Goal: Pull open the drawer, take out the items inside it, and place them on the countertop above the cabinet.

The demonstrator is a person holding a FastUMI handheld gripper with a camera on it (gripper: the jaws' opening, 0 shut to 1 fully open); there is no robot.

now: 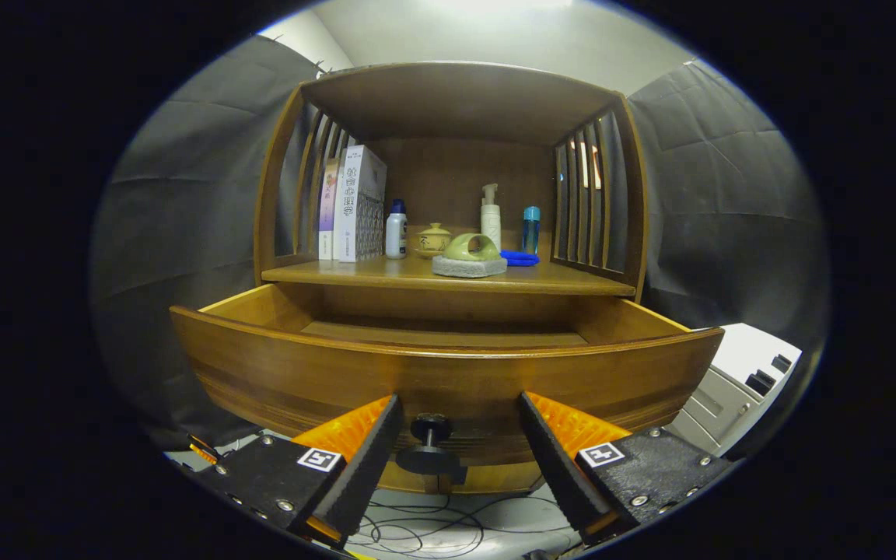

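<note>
wooden countertop [572, 281], books [351, 204], bottles [396, 229], sponge [469, 267]

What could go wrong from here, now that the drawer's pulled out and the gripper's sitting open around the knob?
1. The gripper must rise over the drawer front; its open fingers could clip the knob or the front's top edge.
2. The drawer's contents are hidden behind that front, so reaching in is blind.
3. The countertop is crowded with the green cup, bottles and books; placing items risks knocking them.

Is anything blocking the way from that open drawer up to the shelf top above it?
Nothing visible blocks it. The open wooden drawer sits below the countertop, whose front edge is bare. The gripper is open around the dark round knob. The drawer's inside is hidden.
</note>
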